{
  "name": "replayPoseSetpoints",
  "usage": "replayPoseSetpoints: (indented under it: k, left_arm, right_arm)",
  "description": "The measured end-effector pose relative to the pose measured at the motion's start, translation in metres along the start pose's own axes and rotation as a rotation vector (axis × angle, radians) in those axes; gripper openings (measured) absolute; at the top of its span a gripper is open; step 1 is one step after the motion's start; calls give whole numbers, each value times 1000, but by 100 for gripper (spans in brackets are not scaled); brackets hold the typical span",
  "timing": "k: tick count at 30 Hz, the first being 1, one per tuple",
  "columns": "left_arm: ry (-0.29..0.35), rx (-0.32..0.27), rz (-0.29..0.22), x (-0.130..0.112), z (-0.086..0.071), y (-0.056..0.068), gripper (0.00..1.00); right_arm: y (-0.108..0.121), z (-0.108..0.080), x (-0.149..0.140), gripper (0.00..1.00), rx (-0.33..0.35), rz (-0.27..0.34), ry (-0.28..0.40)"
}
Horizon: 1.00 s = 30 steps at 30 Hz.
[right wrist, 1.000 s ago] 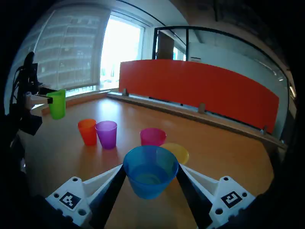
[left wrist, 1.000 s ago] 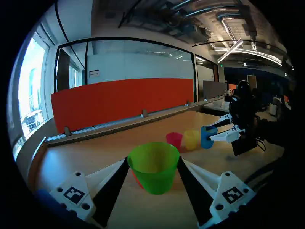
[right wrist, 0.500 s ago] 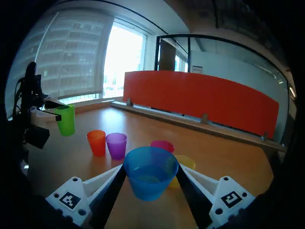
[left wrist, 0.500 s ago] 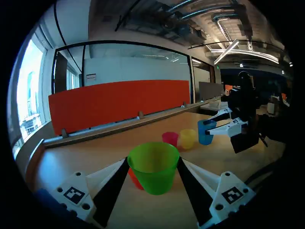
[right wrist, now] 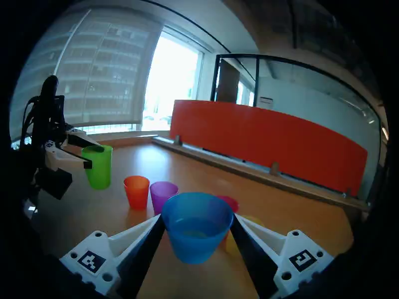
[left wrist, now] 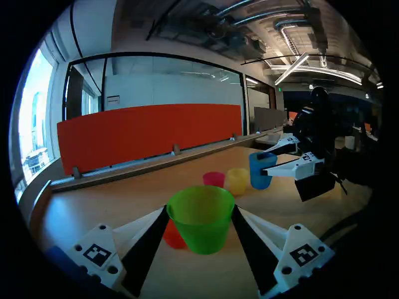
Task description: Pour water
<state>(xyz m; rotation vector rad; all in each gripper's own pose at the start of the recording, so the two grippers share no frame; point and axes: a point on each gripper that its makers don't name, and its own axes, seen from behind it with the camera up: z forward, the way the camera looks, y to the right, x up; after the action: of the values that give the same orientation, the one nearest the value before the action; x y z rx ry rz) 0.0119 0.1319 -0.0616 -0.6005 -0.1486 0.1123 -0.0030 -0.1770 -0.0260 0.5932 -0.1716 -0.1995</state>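
Coded squares [left wrist: 96, 253] mark the fingers; a wall notice [left wrist: 112, 99] is too small to read. The left gripper [left wrist: 199, 226] pinches a green cup [left wrist: 201, 222]. The right gripper [right wrist: 197, 239] pinches a blue cup [right wrist: 197, 229] holding water. On the wooden table [left wrist: 90, 214], loose cups [right wrist: 136, 192] stand between them. An orange panel [left wrist: 149, 132] lines its far edge, by a window [right wrist: 172, 84].

orange cup [left wrist: 173, 239]: mostly behind green cup [left wrist: 200, 219] | yellow cup [right wrist: 251, 218]: nearly hidden behind blue cup [right wrist: 197, 226]

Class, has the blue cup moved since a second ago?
Yes. In the left gripper view, the blue cup has risen relative to the yellow cup beside it.
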Motion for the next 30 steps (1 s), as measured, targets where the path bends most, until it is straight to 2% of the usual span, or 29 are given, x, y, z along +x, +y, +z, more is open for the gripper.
replayPoseSetpoints:
  k: [15,30]
  left_arm:
    - [-8,-29,-7,-4,16,17,89]
    - [-35,-70,25,-11,27,35,89]
  right_arm:
    - [-14,6,21,93,35,-61,30]
    - [-32,13,42,93,83,-155,44]
